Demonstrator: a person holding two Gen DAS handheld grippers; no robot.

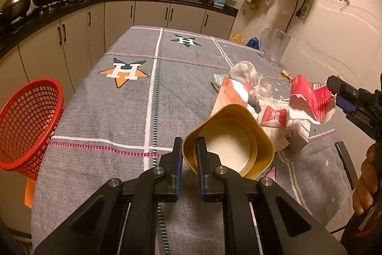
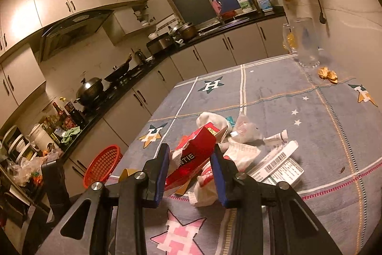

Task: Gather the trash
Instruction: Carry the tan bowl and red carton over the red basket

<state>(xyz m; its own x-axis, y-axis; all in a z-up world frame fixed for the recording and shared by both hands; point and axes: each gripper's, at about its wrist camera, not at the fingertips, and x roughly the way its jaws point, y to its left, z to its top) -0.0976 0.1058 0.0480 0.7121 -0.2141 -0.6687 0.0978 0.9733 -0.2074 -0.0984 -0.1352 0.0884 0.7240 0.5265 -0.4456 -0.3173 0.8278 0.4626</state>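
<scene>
Here left tongs (image 1: 189, 152) pinch yellow bowl (image 1: 229, 142) rim.

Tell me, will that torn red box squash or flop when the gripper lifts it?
The red box probably squashes easily: it looks like thin card, already torn and crumpled. It likely weighs little, since the right gripper lifts it by its sides. Its ragged white flap may droop.
</scene>
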